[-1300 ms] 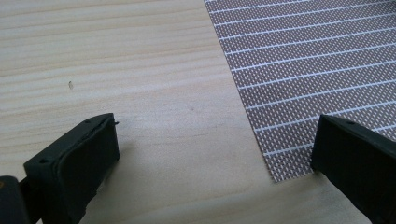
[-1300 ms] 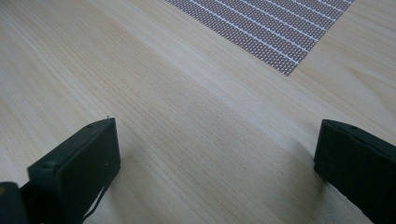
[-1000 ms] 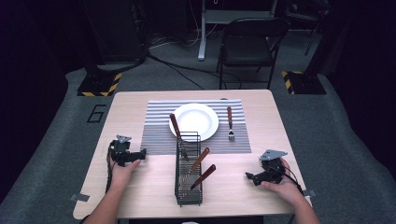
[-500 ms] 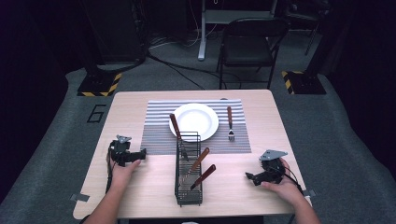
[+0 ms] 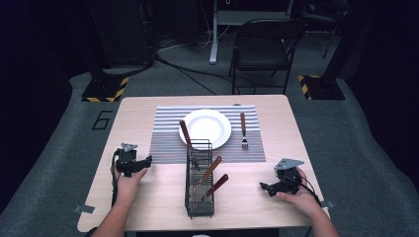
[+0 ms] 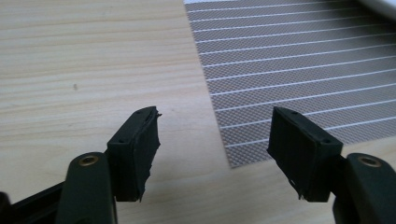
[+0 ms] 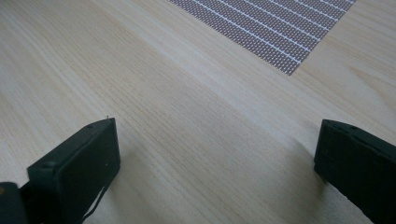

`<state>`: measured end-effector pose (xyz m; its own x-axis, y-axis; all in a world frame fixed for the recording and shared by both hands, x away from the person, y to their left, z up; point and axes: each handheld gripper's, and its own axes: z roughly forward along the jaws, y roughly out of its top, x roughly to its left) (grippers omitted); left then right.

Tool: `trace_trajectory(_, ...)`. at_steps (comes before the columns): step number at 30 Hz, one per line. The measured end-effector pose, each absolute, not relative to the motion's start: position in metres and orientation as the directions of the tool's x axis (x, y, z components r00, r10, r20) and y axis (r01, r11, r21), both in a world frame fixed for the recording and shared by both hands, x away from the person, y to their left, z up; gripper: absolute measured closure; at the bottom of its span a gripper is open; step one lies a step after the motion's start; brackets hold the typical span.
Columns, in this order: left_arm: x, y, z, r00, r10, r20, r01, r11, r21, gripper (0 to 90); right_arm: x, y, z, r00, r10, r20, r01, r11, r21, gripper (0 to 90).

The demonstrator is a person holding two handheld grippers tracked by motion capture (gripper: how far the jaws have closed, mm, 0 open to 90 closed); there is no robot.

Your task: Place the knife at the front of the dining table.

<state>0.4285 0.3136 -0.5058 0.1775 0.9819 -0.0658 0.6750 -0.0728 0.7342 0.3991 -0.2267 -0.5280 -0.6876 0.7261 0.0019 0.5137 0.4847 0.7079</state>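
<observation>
- Nothing has visibly moved since a second ago: both hands, both grippers and all the tableware sit where they were.
- A pale wood-grain table (image 5: pixel 148 108) carries a grey woven placemat (image 5: pixel 168 133) with thin white stripes; a round white plate (image 5: pixel 210 126) lies on it.
- A fork (image 5: pixel 243 131) with a reddish-brown handle lies on the mat right of the plate.
- A black wire caddy (image 5: pixel 199 185) stands in front of the plate, holding several brown-handled utensils (image 5: pixel 210 173) that lean out of it.
- The left gripper (image 6: pixel 215 144) rests near the mat's corner, jaws wide apart, holding nothing.
- The right gripper (image 7: pixel 217 158) sits over bare wood, jaws spread wide, empty.
</observation>
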Motion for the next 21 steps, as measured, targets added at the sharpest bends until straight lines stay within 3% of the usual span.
trace_trajectory(21,0.414,0.302,-0.471,0.262,0.959,-0.11,0.622,-0.081,0.779,36.8,0.399,-0.227,-0.528,-0.688,0.726,0.002,0.514,0.485,0.708,0.0)
